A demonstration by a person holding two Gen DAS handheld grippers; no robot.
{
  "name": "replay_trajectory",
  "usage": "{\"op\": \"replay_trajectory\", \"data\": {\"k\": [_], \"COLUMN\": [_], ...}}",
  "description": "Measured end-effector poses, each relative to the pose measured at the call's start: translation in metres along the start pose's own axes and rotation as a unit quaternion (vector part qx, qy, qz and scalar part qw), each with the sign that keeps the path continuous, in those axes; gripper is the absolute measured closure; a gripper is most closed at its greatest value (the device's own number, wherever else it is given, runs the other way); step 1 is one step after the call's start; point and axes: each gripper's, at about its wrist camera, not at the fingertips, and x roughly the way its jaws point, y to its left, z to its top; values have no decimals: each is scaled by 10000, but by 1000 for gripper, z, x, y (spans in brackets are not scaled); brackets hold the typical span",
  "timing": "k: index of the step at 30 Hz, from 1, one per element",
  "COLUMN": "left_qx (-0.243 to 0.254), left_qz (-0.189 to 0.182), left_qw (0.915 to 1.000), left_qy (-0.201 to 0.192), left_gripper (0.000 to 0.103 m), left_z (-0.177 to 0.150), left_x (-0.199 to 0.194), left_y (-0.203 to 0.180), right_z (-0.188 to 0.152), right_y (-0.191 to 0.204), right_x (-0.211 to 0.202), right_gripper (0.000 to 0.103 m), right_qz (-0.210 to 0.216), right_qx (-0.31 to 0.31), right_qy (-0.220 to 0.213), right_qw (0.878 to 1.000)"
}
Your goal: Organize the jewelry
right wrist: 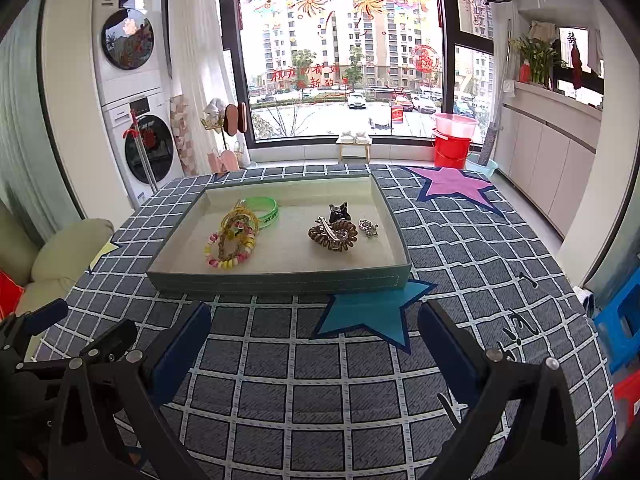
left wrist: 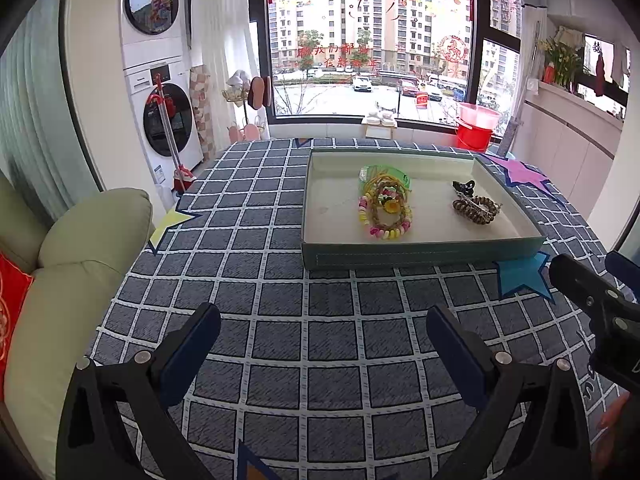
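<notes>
Both grippers hover over the near table, left gripper [left wrist: 323, 350] and right gripper [right wrist: 315, 346], jaws spread wide and empty. Everything sits in the tray [right wrist: 280, 280]: bracelets [right wrist: 232, 242] left, hair ties and clips [right wrist: 334, 234] right. Looks sorted; next, probably a check or withdrawal.

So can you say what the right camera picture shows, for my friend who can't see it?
A shallow tray on a checked tablecloth holds colourful bracelets on its left and a brown coil hair tie with clips on its right. The right gripper hangs open and empty in front of it.
</notes>
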Motion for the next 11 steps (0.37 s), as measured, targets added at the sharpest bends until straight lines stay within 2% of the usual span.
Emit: {"op": "replay_trajectory", "data": {"k": [11], "left_qx": [-9], "left_qz": [-8], "left_qw": [10000], "left_qy": [5], "left_gripper": [0], "left_z": [0], "left_x": [0], "left_y": [0], "right_z": [0], "right_y": [1], "right_x": [0], "right_gripper": [0], "right_qz": [2], "right_qx": [5], "right_qy": [-1], "right_qw": [10000]}}
